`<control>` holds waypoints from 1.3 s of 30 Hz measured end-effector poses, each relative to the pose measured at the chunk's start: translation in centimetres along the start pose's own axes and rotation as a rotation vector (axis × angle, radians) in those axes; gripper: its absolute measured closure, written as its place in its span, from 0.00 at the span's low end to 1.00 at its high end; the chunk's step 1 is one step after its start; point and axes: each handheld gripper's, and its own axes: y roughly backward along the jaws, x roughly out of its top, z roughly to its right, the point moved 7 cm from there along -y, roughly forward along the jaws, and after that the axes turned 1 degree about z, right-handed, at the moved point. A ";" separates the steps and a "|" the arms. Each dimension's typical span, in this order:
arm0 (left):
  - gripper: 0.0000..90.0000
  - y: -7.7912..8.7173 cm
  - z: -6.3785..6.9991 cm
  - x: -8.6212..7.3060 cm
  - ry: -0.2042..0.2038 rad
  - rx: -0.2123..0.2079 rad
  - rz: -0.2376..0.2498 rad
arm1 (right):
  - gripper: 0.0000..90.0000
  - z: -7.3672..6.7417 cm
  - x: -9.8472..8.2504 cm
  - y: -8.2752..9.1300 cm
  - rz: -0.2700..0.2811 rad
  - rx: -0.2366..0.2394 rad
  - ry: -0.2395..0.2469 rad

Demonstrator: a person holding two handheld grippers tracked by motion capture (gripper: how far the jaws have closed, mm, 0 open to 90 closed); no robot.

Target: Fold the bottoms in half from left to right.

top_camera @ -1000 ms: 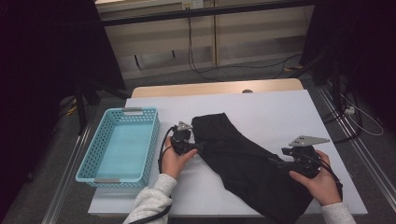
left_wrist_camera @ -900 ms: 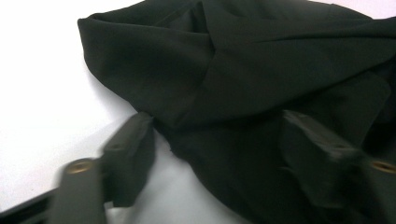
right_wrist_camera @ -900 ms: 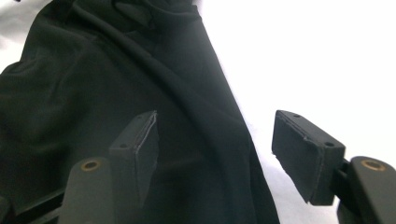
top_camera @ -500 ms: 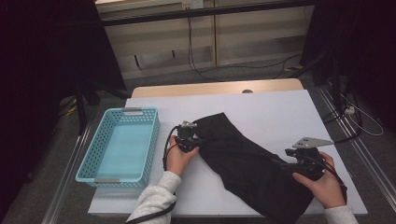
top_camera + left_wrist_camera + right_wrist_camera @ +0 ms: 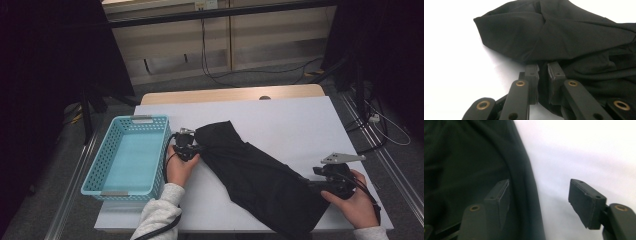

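On table: one black garment (image 5: pixel 260 175), one blue basket (image 5: pixel 131 155), two grippers. Garment crumpled, stretched diagonally. Left gripper (image 5: pixel 192 147) pinches its edge; right gripper (image 5: pixel 320 184) gapes, edge between jaws, unclamped.

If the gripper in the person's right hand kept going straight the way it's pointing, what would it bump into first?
Probably the black cloth. In the right gripper view, the right gripper stands open, with the cloth's edge lying between its jaws and white table beyond. Depth is hard to judge.

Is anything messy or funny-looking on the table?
The black cloth garment lies crumpled and slanted across the white table, its lower end reaching the front edge. The light blue plastic basket sits straight and holds nothing.
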 end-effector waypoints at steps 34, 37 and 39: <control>0.58 1.5 -0.3 -0.3 -0.008 -0.039 0.032 | 0.99 4.1 0.2 -0.3 -0.073 0.004 0.001; 0.51 1.3 -0.2 -0.3 -0.026 -0.033 0.038 | 0.97 5.9 0.6 -0.7 -0.077 -0.072 0.002; 0.48 1.3 -0.1 -0.4 -0.031 -0.041 0.034 | 0.83 6.9 0.7 -0.9 -0.061 -0.131 -0.015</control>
